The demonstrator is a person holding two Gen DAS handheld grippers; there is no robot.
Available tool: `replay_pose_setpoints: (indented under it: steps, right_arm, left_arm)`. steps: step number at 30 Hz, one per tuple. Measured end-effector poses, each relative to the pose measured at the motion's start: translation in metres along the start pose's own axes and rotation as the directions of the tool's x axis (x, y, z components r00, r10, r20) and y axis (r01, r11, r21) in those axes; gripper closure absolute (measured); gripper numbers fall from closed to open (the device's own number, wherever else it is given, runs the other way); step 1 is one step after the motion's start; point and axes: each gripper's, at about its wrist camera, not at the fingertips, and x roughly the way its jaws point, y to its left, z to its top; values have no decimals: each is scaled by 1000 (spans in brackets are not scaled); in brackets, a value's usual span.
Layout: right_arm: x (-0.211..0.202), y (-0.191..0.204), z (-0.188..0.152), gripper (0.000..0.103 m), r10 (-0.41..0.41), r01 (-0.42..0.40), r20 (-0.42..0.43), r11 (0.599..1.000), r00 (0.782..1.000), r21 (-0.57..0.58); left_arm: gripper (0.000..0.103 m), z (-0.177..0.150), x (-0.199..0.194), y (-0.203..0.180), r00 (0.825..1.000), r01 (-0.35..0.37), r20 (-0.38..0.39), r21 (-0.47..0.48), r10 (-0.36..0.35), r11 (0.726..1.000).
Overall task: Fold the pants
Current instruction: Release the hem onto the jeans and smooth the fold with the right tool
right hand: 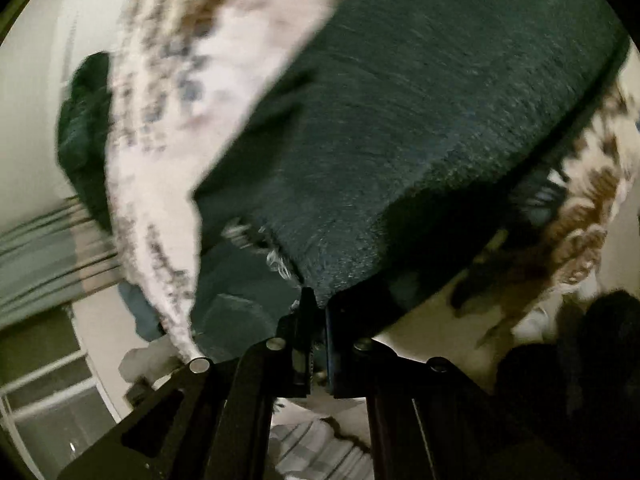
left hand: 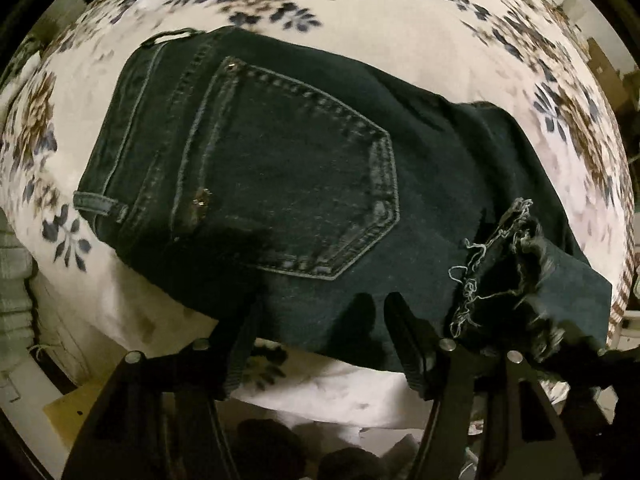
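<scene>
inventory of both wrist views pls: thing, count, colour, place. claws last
jeans: 1, dark denim, lying on the bedspread, back pocket facing up, belt loops at the left end
frayed hem: 1, dark with pale loose threads, lying on the jeans at lower right in the left wrist view
floral bedspread: 1, cream with blue and brown flowers, under the jeans
dark green cloth: 1, at the left edge of the right wrist view, blurred, kind unclear
left claw: 1, black, open, fingers apart over the near edge of the jeans
right claw: 1, black, shut on a denim edge of the jeans
</scene>
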Motion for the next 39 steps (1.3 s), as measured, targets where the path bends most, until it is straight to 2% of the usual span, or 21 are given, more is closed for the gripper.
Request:
replay_pose_setpoints:
  steps: [4, 6, 10, 11, 13, 14, 15, 16, 17, 20, 21, 23, 24, 25, 27, 29, 30, 32, 37, 38, 39]
  right_arm:
    - [3, 20, -5, 98, 43, -42, 10, 997, 999, -58]
    - [11, 20, -4, 98, 30, -29, 4, 997, 1000, -69]
    - [39, 0, 3, 94, -83, 80, -18, 990, 996, -119]
    - [44, -9, 6, 87, -108, 104, -44, 990, 993, -100]
    - [47, -22, 9, 74, -79, 74, -98, 995, 992, -61]
    - [42, -23, 9, 55, -63, 56, -113, 996, 992, -65]
    - [36, -22, 8, 43, -61, 51, -117, 995, 991, -84]
    - [29, -18, 7, 26, -58, 45, -119, 993, 991, -113]
    - [22, -14, 6, 17, -66, 48, -120, 988, 991, -144]
    - [-2, -5, 1, 14, -114, 85, -102, 964, 988, -252]
    - [-11, -1, -1, 14, -139, 109, -81, 948, 987, -298]
    - [-26, 4, -2, 14, -185, 159, -34, 913, 982, -375]
    - [-32, 4, 0, 14, -199, 176, -18, 901, 980, -397]
    - [-35, 6, 1, 14, -215, 195, -1, 886, 977, -420]
    - [-37, 8, 5, 14, -247, 233, 28, 863, 969, -448]
    - [-37, 6, 11, 14, -259, 247, 35, 863, 965, -441]
    - [-37, 7, 12, 14, -262, 251, 37, 864, 964, -435]
    - [-33, 9, 13, 14, -268, 262, 48, 861, 962, -436]
    - [-11, 22, 6, 14, -272, 263, 50, 843, 961, -468]
    - [-8, 24, 4, 14, -274, 263, 46, 840, 961, -474]
    - [-5, 26, 3, 14, -276, 260, 41, 837, 960, -482]
  left_arm:
    - [42, -5, -6, 21, 1000, -6, 3, 4, 6, 1000]
    - [42, 1, -7, 37, 1000, -6, 1, 3, 6, 1000]
    - [42, 5, -9, 49, 1000, 20, 11, 8, -21, 1000]
    - [42, 8, -7, 49, 999, 35, 14, 8, -35, 999]
    - [42, 9, -9, 59, 995, 95, 24, -2, -95, 996]
    - [39, 11, -7, 60, 991, 126, 34, -11, -126, 992]
    - [24, 9, -7, 60, 989, 146, 42, -19, -145, 989]
    - [17, 8, -10, 72, 982, 182, 54, -40, -180, 982]
    - [13, 7, -12, 82, 977, 205, 66, -62, -201, 977]
    - [13, 0, -20, 118, 964, 257, 118, -169, -239, 951]
    - [13, -3, -18, 135, 960, 271, 135, -230, -246, 935]
    - [13, -10, -10, 164, 946, 321, 160, -348, -282, 881]
    - [13, -13, -3, 183, 937, 348, 184, -423, -297, 837]
    - [13, -18, 2, 193, 930, 365, 207, -462, -303, 808]
    - [13, -23, 14, 217, 915, 403, 262, -558, -306, 726]
    - [14, -23, 20, 229, 899, 436, 310, -598, -308, 672]
    - [14, -20, 18, 232, 897, 439, 333, -599, -290, 670]
    - [14, -12, 13, 229, 902, 424, 342, -583, -264, 693]
    - [17, 5, 8, 217, 888, 425, 402, -532, -224, 732]
    - [30, 7, 8, 217, 887, 419, 413, -526, -208, 740]
    - [52, 10, 13, 216, 892, 404, 410, -534, -190, 743]
